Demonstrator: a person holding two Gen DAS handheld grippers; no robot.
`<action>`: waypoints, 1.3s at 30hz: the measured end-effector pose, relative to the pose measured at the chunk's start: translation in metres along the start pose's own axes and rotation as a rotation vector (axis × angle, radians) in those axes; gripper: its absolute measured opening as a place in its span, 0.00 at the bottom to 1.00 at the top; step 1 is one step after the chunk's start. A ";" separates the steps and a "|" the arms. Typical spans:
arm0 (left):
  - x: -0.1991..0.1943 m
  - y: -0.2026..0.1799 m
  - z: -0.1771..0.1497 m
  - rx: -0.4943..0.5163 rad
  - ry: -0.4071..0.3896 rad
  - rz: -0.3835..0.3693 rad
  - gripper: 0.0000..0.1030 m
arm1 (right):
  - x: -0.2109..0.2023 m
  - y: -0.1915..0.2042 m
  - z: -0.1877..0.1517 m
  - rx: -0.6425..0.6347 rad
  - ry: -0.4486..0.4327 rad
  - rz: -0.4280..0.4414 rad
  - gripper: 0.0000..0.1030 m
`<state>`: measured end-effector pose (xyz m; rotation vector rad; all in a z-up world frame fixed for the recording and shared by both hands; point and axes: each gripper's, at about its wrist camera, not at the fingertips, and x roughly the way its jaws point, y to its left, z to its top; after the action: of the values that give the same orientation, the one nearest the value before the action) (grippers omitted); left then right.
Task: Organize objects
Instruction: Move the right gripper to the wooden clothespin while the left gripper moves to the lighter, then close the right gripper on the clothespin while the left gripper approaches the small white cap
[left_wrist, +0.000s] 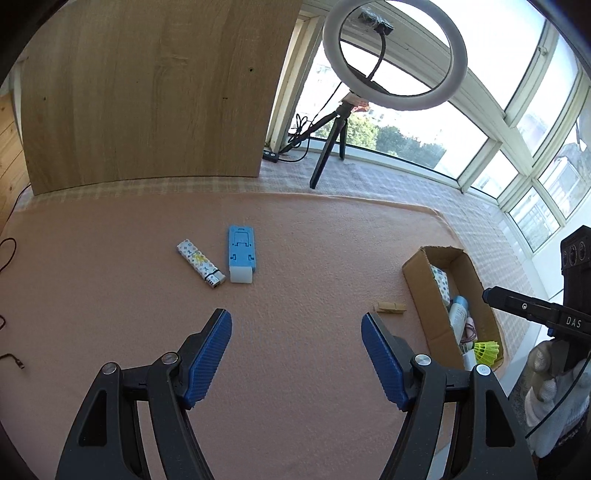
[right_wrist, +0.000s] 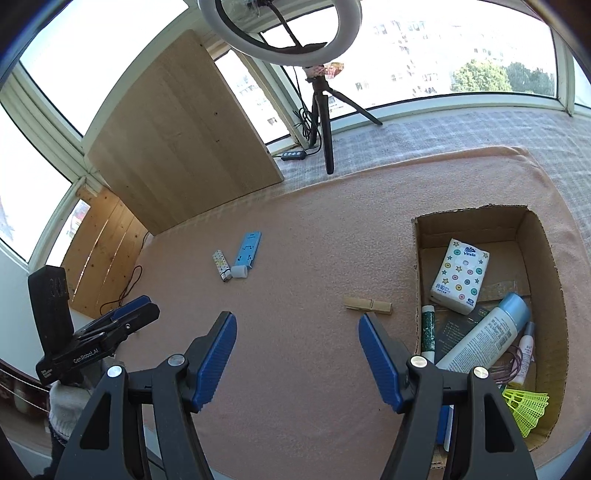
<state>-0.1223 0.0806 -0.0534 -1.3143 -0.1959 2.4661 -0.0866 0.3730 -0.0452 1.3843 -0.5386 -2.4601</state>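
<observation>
On the pink cloth lie a patterned lighter (left_wrist: 201, 263) (right_wrist: 221, 266), a blue folding phone stand (left_wrist: 241, 254) (right_wrist: 248, 254) and a wooden clothespin (left_wrist: 390, 307) (right_wrist: 368, 305). A cardboard box (left_wrist: 417, 280) (right_wrist: 546, 258) at the right holds a tissue pack (right_wrist: 460, 275), a white bottle (right_wrist: 484, 336), a yellow shuttlecock (right_wrist: 526, 408) and other small items. My left gripper (left_wrist: 296, 354) is open and empty above the cloth, short of the lighter. My right gripper (right_wrist: 297, 356) is open and empty, left of the box and near the clothespin.
A wooden board (left_wrist: 147, 92) (right_wrist: 177, 136) leans at the back. A ring light on a tripod (left_wrist: 393, 55) (right_wrist: 319, 110) stands by the windows. Cables (left_wrist: 7, 251) lie at the left edge. The table edge runs just right of the box.
</observation>
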 end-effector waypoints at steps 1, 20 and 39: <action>0.002 0.007 0.005 -0.004 -0.003 0.020 0.74 | 0.004 0.005 0.005 -0.006 0.002 0.004 0.63; 0.124 0.044 0.047 -0.014 0.137 0.093 0.68 | 0.111 0.031 0.039 -0.013 0.158 0.001 0.63; 0.162 0.035 0.046 0.036 0.179 0.038 0.65 | 0.176 -0.035 0.017 0.050 0.370 -0.181 0.63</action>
<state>-0.2522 0.1072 -0.1634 -1.5269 -0.0826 2.3543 -0.1928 0.3365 -0.1866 1.9269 -0.4068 -2.2471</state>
